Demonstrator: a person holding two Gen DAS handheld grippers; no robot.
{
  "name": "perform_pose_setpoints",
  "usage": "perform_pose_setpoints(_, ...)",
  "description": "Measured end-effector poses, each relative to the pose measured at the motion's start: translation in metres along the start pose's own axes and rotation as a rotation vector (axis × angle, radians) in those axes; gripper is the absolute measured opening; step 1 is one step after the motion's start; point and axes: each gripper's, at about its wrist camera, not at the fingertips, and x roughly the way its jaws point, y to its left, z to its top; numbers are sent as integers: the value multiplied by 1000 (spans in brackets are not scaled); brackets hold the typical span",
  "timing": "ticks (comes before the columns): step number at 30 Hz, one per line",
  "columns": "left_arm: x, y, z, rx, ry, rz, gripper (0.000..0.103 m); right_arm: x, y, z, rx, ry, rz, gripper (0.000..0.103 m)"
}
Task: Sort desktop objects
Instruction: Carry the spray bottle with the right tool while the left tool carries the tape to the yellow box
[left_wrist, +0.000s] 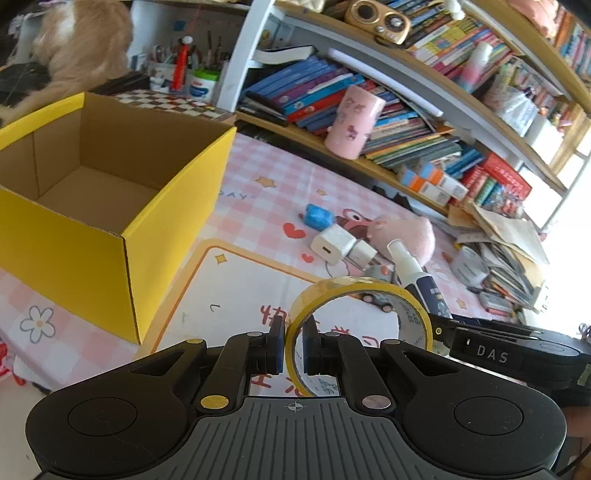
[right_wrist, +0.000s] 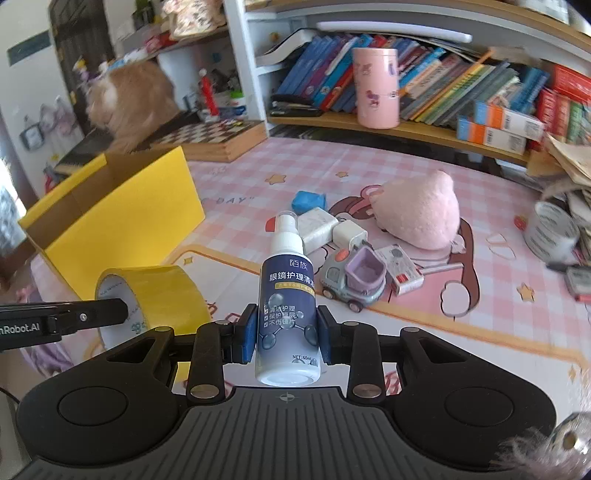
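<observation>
A: What has the left gripper (left_wrist: 293, 345) got?

B: The roll of yellow tape (left_wrist: 360, 325). Its jaws are nearly closed, pinching the band of the ring, one finger outside and one inside the hole. The roll stands on edge, raised off the pink checked mat (left_wrist: 258, 173).

A: And the right gripper (right_wrist: 283, 334)?

B: Closed about halfway on the spray bottle (right_wrist: 286, 306), pads on the dark label. The bottle's long axis runs away from the wrist, nozzle at the far end, base toward the camera.

A: Where does the yellow box (left_wrist: 122, 206) lie from them?

B: Ahead and to the left of both, at the mat's left edge, open side up, and it looks empty. The left gripper is the nearer one, so I'd judge the tape goes in first. The right one would have to cross over the left.

A: What's left on the mat?

B: Two white chargers (right_wrist: 332, 229), a blue block (right_wrist: 308, 201), a toy truck (right_wrist: 354, 275), a small card box (right_wrist: 400, 269) and a pink plush (right_wrist: 421, 212), clustered mid-mat.
</observation>
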Motion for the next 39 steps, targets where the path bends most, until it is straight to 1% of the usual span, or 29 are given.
perform_pose_setpoints(4,-11,4,0,45,-4,-27,8,-14,10,-8,89,-36,-9,30)
perform_pose_setpoints(7,-18,10,-1,67,-7,-41,8,-22,25,-14,91,-56,-26,30)
perform_pose_setpoints(13,-35,27,-7,100,-4,-65,8,-32,53,-29,101,-68,-54,30)
perform_pose_setpoints(18,-55,48,-17,103,-2,-75,8,-37,77,-41,116,-69,-75,30)
perform_pose_setpoints(22,-73,68,-24,92,-7,-68,8,-42,103,-53,110,-62,-99,30)
perform_pose_setpoints(27,-97,89,-36,118,-3,-60,8,-48,133,-74,112,-48,-130,30)
perform_pose_setpoints(35,-124,114,-54,145,28,-67,8,-56,177,-108,138,-30,-125,30)
perform_pose_setpoints(39,-134,123,-61,151,31,-68,8,-60,192,-117,146,-32,-109,30)
